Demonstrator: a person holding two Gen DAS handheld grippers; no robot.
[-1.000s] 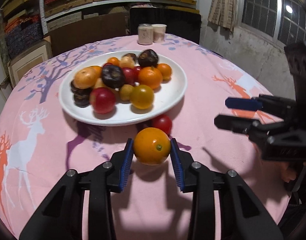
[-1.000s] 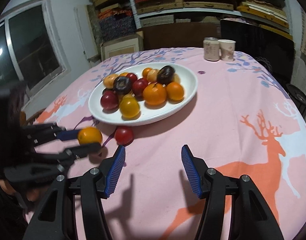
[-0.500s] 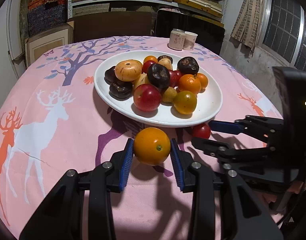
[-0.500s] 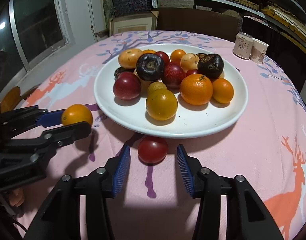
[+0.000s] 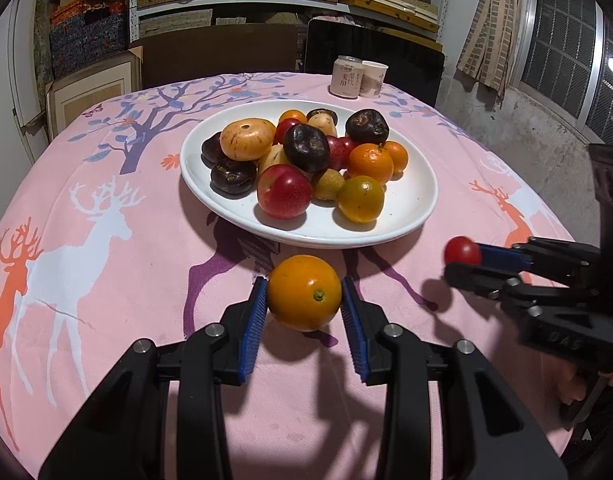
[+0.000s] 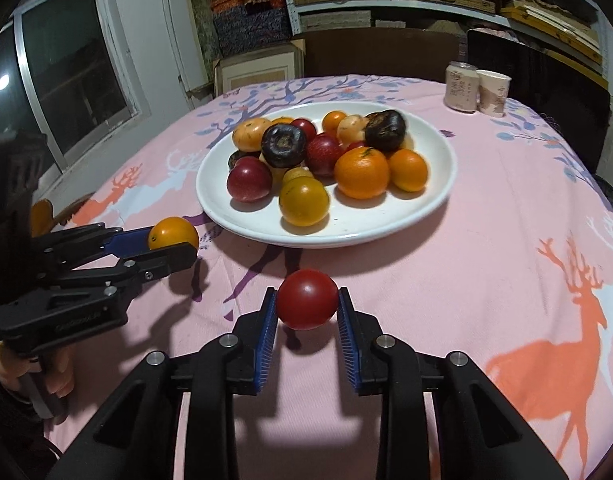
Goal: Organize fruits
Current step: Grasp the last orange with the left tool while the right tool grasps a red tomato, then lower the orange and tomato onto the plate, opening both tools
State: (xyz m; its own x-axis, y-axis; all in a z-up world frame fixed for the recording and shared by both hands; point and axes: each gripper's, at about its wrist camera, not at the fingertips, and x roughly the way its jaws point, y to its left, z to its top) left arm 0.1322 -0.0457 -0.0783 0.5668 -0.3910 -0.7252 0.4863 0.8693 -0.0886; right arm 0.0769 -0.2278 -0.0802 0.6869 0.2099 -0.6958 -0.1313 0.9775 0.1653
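Both grippers carry fruit just before the white plate (image 5: 418, 184): left gripper (image 5: 304, 308) clamps an orange (image 5: 304, 293); right gripper (image 6: 306, 312), jaws just closed, pinches a red tomato (image 6: 307, 299). Risk: the smooth, round tomato squirts out or bruises under excess squeeze.

- The plate (image 6: 434, 204) stands mid-bench, heaped with fruit on its left and centre; only its right and near rim strip is bare.
- In front of the plate, open cloth of the bench (image 6: 486, 280) runs wide to the right.
- Left of the plate's near edge, the left tongs (image 6: 174, 246) with an orange (image 6: 172, 233) block that side.
- Behind the plate to the right, a can (image 6: 461, 87) and cup (image 6: 492, 92) stand touching, well apart from it.
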